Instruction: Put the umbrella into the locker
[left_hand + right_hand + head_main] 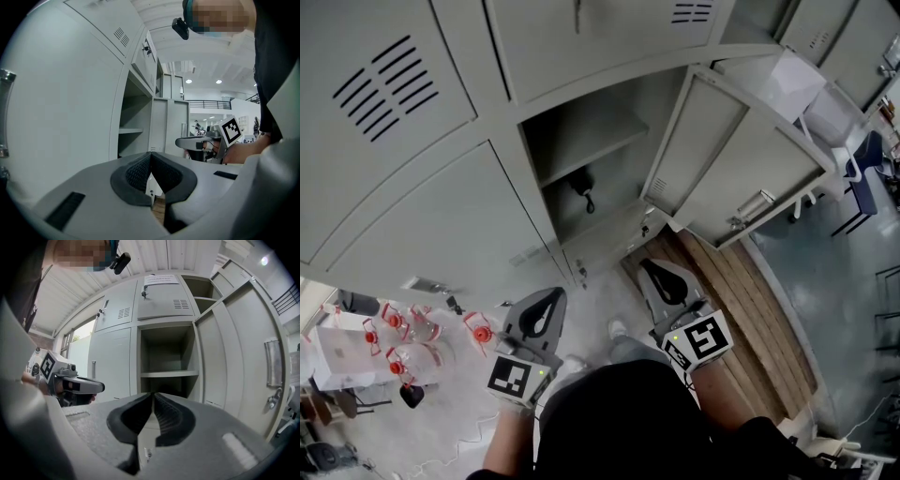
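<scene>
The grey locker [581, 169] stands open, its door [741, 173] swung out to the right. A black umbrella [584, 194] lies in the compartment under the shelf [600, 145]. My left gripper [555, 294] hovers in front of the shut lower-left door; its jaws are shut with nothing between them [151, 154]. My right gripper [648, 266] is level before the open compartment, shut and empty [153, 397]. Each gripper shows in the other's view: the right gripper [185, 142] and the left gripper [96, 387]. In the right gripper view the jaws hide the umbrella.
Shut locker doors [403, 187] fill the left and top. A wooden floor strip [750, 309] runs under the open door. Red-and-white chairs round a white table [337, 356] stand at the lower left. A blue chair [865, 178] is at the far right.
</scene>
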Motion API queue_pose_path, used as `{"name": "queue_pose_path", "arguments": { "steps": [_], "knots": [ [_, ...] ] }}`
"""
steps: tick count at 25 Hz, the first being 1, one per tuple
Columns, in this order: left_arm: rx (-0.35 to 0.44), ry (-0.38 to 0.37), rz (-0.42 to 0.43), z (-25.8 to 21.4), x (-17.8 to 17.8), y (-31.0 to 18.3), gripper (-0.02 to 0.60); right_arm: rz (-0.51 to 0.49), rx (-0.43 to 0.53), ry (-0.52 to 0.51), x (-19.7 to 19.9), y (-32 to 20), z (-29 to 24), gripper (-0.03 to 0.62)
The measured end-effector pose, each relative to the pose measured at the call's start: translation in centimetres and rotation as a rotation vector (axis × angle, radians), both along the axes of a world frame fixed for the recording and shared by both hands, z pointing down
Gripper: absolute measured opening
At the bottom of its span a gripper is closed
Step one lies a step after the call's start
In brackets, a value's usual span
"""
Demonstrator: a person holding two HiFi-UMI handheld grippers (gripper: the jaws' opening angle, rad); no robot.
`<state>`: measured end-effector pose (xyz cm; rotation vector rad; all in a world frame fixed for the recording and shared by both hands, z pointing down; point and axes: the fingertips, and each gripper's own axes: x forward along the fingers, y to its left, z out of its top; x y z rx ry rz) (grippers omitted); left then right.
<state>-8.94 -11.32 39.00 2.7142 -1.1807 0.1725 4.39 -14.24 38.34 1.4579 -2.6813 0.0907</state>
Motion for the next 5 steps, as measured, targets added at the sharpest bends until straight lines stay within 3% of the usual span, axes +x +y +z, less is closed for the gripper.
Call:
{"name": "queue_pose_path", "arguments": {
  "steps": [5],
  "knots": [
    [-0.001,-0.002,0.005,0.12,0.42,-0.43,0.008,0.005,-0.003,0.0,0.49,-0.35,0.17,0.014]
  ]
}}
